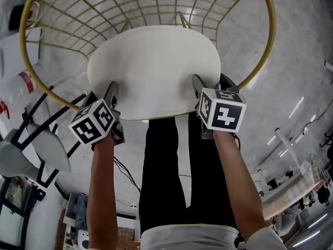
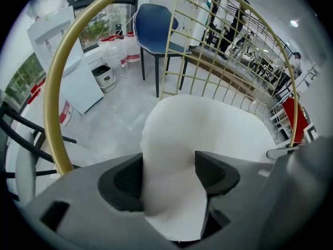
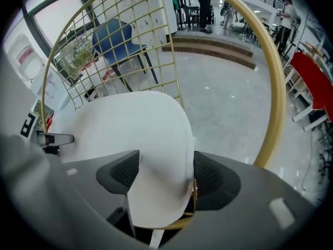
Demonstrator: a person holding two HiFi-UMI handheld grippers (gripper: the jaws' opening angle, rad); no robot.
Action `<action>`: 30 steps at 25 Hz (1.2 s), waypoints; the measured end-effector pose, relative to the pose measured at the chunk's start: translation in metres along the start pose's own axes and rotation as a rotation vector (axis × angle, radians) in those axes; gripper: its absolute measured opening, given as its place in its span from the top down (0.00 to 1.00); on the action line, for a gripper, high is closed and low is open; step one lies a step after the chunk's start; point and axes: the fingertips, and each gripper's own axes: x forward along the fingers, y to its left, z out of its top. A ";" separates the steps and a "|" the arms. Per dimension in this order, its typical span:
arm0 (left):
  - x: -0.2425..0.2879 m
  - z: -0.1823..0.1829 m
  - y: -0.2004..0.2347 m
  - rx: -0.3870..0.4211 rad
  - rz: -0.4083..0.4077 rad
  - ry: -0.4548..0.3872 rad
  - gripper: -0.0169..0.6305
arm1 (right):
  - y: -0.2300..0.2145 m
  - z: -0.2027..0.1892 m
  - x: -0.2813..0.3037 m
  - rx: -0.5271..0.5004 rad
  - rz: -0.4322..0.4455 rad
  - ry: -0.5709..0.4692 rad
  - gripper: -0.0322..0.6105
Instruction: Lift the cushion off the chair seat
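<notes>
Left gripper (image 2: pixel 169 173): clamped on white cushion (image 1: pixel 153 69) at its near edge
Right gripper (image 3: pixel 165 173): clamped on same edge
Cushion: lies in gold wire chair (image 1: pixel 22 46)

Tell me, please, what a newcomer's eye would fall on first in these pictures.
A round white padded cushion fills the centre, sitting in a gold wire-frame chair. The left gripper and right gripper each clamp its near edge, one at either side, pinching the soft rim.

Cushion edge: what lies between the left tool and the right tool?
Head view: nothing but the cushion itself, its bare white rim running from the left tool to the right tool; both tools clamp it.
</notes>
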 end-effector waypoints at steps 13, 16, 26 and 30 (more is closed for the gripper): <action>-0.018 -0.013 -0.005 -0.007 -0.020 -0.012 0.67 | -0.009 -0.004 -0.015 -0.044 -0.031 -0.022 0.62; -0.023 -0.015 -0.006 -0.008 -0.022 -0.019 0.69 | -0.009 -0.003 -0.019 -0.044 -0.023 -0.025 0.66; -0.042 -0.015 -0.014 0.001 -0.042 -0.027 0.73 | -0.009 -0.005 -0.034 -0.029 -0.010 -0.022 0.73; -0.052 -0.015 -0.018 -0.001 -0.049 -0.035 0.74 | -0.009 -0.003 -0.043 -0.045 -0.004 -0.024 0.74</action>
